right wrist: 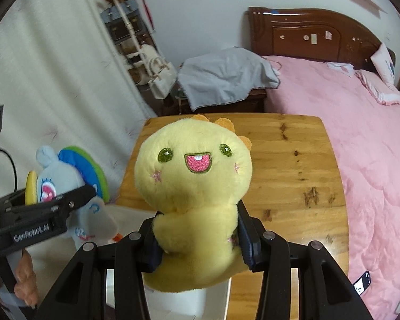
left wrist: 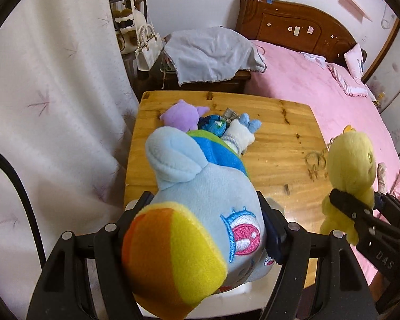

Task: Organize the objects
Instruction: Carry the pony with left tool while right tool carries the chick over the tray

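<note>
With 2 plush toys aloft above the wooden table (left wrist: 280, 144), the left gripper (left wrist: 208, 229) clamps the blue pony (left wrist: 200, 200) between its jaws, the right gripper (right wrist: 197, 237) the yellow chick (right wrist: 192, 176); soft, bulging bodies could slip free.

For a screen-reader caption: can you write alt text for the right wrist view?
The right claw grips a smiling yellow plush toy above a wooden table. At left, the left claw holds a blue pony plush; a pink bed stands behind.
</note>
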Demonstrator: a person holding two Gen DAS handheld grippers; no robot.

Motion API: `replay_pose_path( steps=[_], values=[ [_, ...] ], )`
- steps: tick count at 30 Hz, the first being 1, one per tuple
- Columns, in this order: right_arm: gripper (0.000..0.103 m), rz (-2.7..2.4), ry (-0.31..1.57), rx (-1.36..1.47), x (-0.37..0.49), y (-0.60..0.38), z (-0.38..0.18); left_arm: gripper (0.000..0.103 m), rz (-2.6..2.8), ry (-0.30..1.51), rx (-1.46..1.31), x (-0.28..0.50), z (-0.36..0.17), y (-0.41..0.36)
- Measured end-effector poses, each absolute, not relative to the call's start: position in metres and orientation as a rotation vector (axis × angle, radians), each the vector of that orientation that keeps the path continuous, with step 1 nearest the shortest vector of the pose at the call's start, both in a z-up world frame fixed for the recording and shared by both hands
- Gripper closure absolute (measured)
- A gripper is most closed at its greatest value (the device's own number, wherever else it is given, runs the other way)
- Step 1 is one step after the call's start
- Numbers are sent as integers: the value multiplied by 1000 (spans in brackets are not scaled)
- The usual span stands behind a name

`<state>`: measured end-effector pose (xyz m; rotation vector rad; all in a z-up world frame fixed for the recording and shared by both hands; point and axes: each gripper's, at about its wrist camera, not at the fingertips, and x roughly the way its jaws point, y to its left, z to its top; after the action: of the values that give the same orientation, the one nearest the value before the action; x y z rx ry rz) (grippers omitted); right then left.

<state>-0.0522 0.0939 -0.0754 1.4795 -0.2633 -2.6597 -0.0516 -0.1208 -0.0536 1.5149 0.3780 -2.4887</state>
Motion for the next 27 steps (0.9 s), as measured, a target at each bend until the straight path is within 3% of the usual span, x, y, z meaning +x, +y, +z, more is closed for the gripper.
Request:
replay_pose_path(
  steps=[27],
  values=[
    [55,-2470,-75,1693,9,29,-126,26,-2374,262,1752,-11,-109,-111]
  ],
)
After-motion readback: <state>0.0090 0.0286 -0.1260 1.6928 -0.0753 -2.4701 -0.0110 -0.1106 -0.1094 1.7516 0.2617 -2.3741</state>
